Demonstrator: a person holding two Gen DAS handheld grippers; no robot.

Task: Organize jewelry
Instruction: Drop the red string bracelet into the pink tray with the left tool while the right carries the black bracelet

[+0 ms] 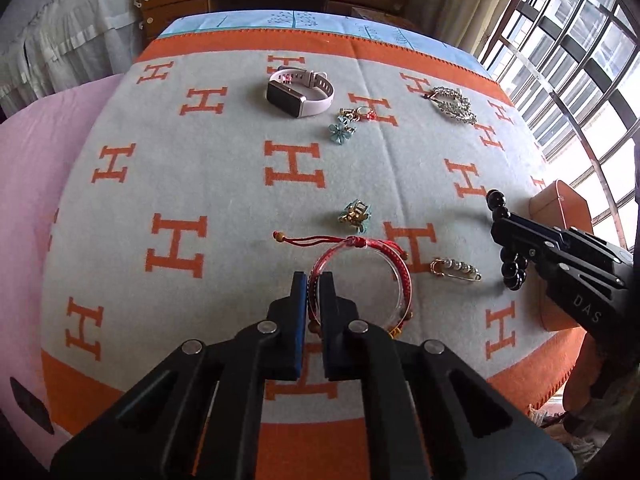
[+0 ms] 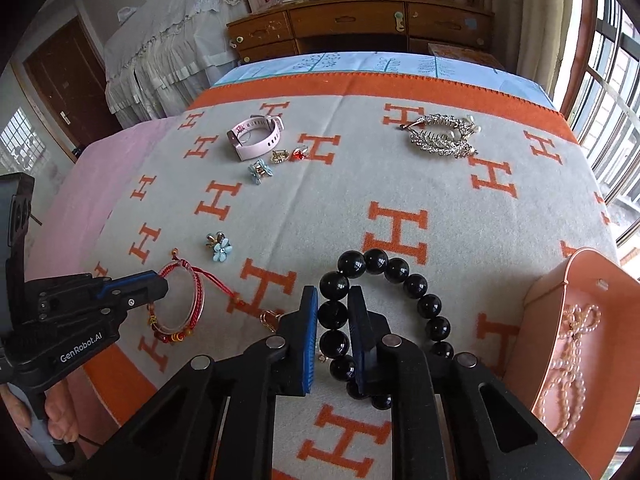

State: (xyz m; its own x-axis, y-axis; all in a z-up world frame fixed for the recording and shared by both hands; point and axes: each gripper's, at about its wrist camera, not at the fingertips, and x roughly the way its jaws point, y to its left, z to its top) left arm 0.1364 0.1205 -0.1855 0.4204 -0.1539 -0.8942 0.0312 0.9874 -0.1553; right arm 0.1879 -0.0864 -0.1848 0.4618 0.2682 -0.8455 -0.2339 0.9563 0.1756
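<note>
My left gripper (image 1: 313, 280) is shut on the rim of a red braided bracelet (image 1: 394, 264) with a clear bangle; it also shows in the right wrist view (image 2: 194, 284). My right gripper (image 2: 333, 300) is shut on a black bead bracelet (image 2: 394, 270), seen from the left wrist view (image 1: 512, 268) at the right. An orange tray (image 2: 548, 300) at the right holds a pearl necklace (image 2: 568, 364). On the blanket lie a pink watch (image 1: 300, 92), a crystal hair clip (image 1: 454, 104), flower charms (image 1: 342, 130) (image 1: 356, 216) and a pearl safety pin (image 1: 456, 270).
The blanket (image 1: 240, 184) with orange H marks covers the table. A pink sheet (image 1: 36, 184) lies to the left. A wooden dresser (image 2: 360, 24) stands behind, barred windows (image 1: 576, 60) to the right. A small ring charm (image 2: 300, 154) lies near the watch.
</note>
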